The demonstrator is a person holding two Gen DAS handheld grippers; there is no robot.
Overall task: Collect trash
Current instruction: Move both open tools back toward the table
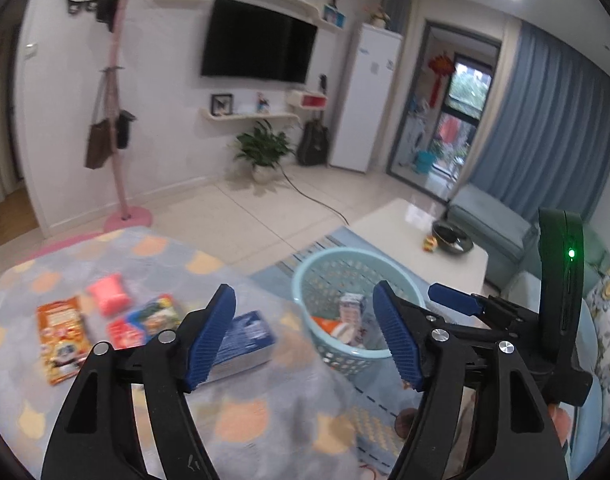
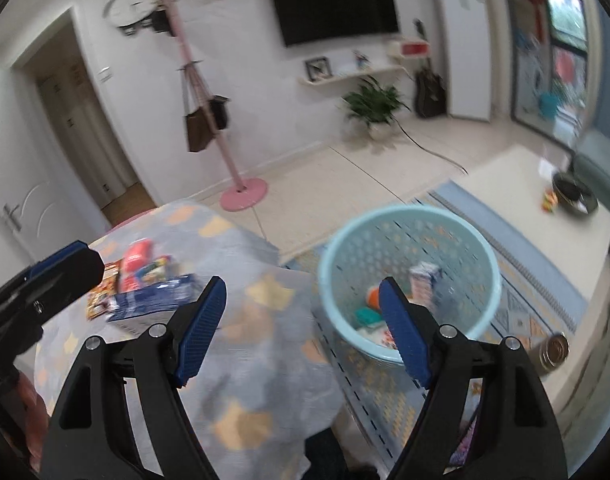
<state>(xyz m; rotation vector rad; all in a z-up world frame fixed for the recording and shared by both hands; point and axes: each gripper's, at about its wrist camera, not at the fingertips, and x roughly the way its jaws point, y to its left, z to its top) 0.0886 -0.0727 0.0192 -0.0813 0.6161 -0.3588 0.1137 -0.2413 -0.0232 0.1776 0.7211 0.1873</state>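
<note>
A light blue perforated basket stands on the rug beside the blanket-covered surface; it holds a small carton and other wrappers. It also shows in the right wrist view. On the blanket lie an orange snack packet, a pink item, a red and blue packet and a blue pack. My left gripper is open and empty, above the blanket's edge between the blue pack and the basket. My right gripper is open and empty, near the basket's rim.
A white coffee table with a dark bowl stands behind the basket. A teal sofa is at the right. A pink coat stand and a potted plant stand by the TV wall. A metal can lies on the rug.
</note>
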